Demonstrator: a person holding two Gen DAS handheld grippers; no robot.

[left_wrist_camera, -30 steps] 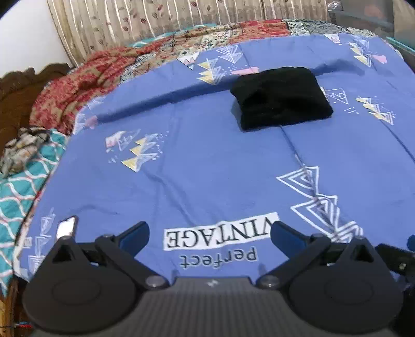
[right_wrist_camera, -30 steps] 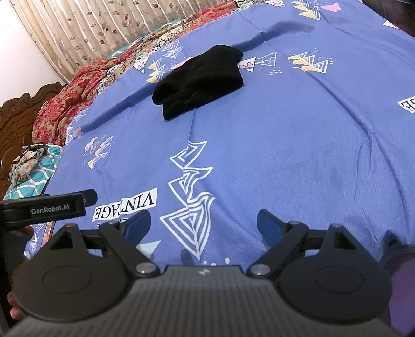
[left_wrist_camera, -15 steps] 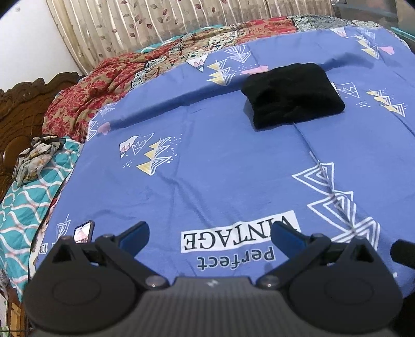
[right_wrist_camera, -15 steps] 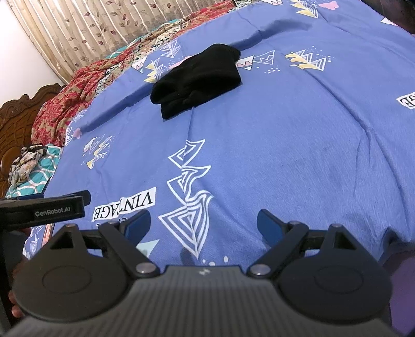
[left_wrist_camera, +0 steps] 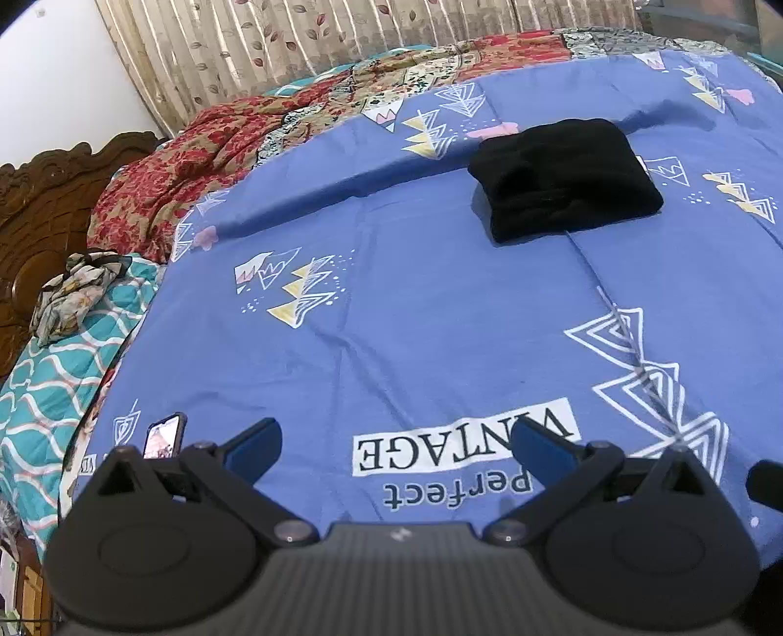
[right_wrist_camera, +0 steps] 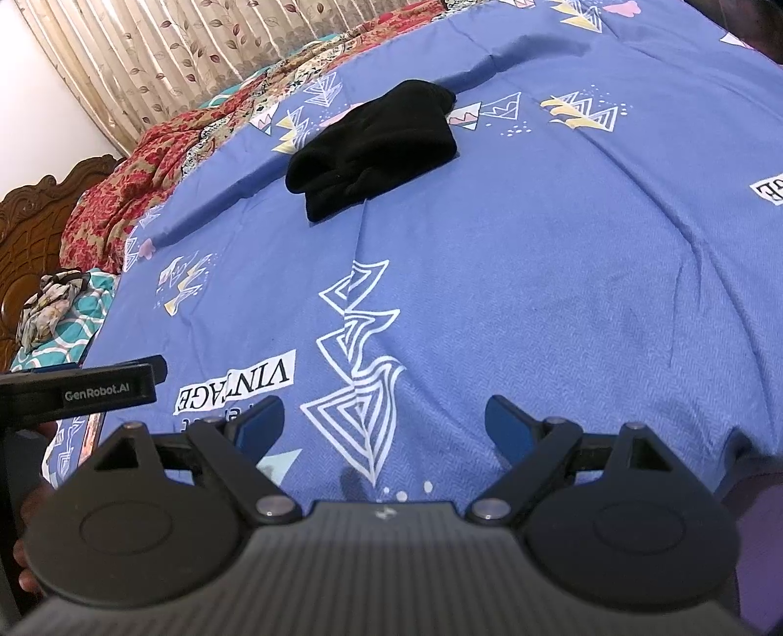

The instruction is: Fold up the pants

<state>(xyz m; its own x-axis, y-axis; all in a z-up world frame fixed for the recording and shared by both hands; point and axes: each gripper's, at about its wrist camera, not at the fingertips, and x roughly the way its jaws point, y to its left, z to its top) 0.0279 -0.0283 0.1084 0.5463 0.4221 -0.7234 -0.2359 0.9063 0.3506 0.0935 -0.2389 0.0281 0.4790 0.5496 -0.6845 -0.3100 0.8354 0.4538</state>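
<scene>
The black pants (left_wrist_camera: pixel 563 178) lie folded into a compact bundle on the blue printed bedsheet (left_wrist_camera: pixel 440 303), far from both grippers. They also show in the right wrist view (right_wrist_camera: pixel 372 147). My left gripper (left_wrist_camera: pixel 394 447) is open and empty, low over the near part of the sheet by the "VINTAGE" print. My right gripper (right_wrist_camera: pixel 384 425) is open and empty, over the white triangle print. The left gripper's side (right_wrist_camera: pixel 78 391) shows at the left edge of the right wrist view.
A phone (left_wrist_camera: pixel 164 435) lies on the sheet near the left edge of the bed. A red patterned quilt (left_wrist_camera: pixel 205 161) and a teal pillow (left_wrist_camera: pixel 54 372) with a crumpled cloth (left_wrist_camera: pixel 73 288) lie at the left. A wooden headboard (left_wrist_camera: pixel 34 205) and curtains (left_wrist_camera: pixel 293 44) stand behind.
Both grippers stay open and empty. The left gripper has drawn back and turned slightly, so the pants and phone have shifted right in its view. The right view barely changed.
</scene>
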